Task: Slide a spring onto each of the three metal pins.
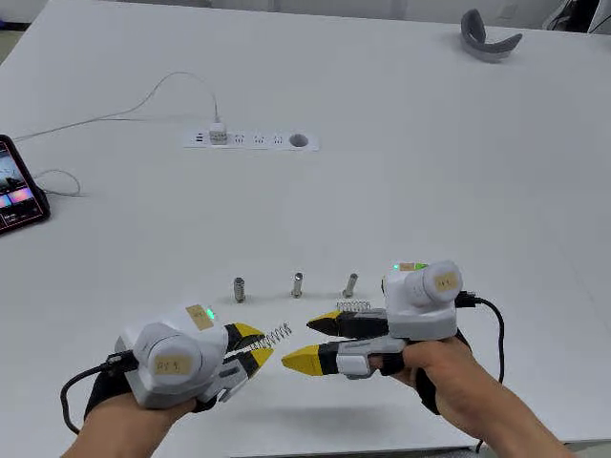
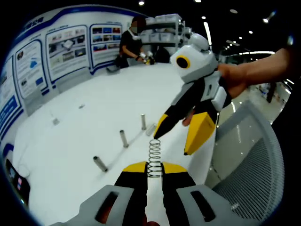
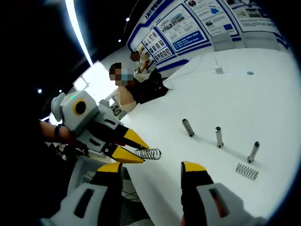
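Note:
Three metal pins stand in a row on the white table: left pin (image 1: 239, 289) (image 3: 187, 127) with a spring coiled round it, middle pin (image 1: 297, 284) (image 3: 218, 136) and right pin (image 1: 350, 284) (image 3: 253, 151) both bare. My left gripper (image 1: 260, 345) (image 2: 154, 168) is shut on one end of a spring (image 1: 276, 335) (image 2: 154, 155) that sticks out toward the right gripper. Facing it, my right gripper (image 1: 307, 343) (image 3: 153, 167) is open with nothing between its jaws, its tips just beyond the spring's free end. Another loose spring (image 1: 353, 306) (image 3: 247, 171) lies by the right pin.
A white power strip (image 1: 250, 140) with a plugged charger and cable lies mid-table. A lit phone (image 1: 17, 186) is at the left edge, a grey curved band (image 1: 490, 38) at the far right. The table's front edge (image 1: 286, 448) runs just beneath the hands.

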{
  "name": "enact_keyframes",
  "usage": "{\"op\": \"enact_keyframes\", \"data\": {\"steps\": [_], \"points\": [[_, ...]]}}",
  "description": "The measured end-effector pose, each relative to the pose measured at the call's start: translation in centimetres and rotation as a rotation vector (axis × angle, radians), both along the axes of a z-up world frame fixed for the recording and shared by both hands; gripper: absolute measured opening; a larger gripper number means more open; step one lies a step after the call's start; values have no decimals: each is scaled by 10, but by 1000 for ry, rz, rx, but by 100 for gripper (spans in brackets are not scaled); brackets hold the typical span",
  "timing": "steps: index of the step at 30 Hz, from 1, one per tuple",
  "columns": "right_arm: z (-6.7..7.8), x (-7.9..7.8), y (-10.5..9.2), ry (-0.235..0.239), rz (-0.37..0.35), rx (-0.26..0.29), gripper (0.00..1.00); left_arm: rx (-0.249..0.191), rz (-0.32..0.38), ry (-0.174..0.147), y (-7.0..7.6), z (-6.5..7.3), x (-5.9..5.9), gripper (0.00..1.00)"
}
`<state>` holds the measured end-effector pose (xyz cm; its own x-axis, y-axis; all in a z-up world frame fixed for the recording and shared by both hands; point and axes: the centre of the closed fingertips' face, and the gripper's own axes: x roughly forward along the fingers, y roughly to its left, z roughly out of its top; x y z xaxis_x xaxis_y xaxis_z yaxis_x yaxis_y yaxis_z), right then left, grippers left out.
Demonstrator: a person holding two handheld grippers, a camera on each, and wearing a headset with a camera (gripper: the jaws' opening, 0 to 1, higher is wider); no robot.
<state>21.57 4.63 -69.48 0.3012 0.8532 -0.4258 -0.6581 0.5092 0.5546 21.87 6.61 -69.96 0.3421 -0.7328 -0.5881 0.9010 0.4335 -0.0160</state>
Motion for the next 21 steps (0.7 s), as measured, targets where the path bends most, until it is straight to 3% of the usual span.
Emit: {"op": "enact_keyframes", "data": {"steps": [13,21], "points": [[12,1,4,37,-7,94,31,-13,-40,-18,-13,8,-5,10],[14,5,4,58,-39,128,25,-9,-55,-19,-14,7,-7,10]]}}
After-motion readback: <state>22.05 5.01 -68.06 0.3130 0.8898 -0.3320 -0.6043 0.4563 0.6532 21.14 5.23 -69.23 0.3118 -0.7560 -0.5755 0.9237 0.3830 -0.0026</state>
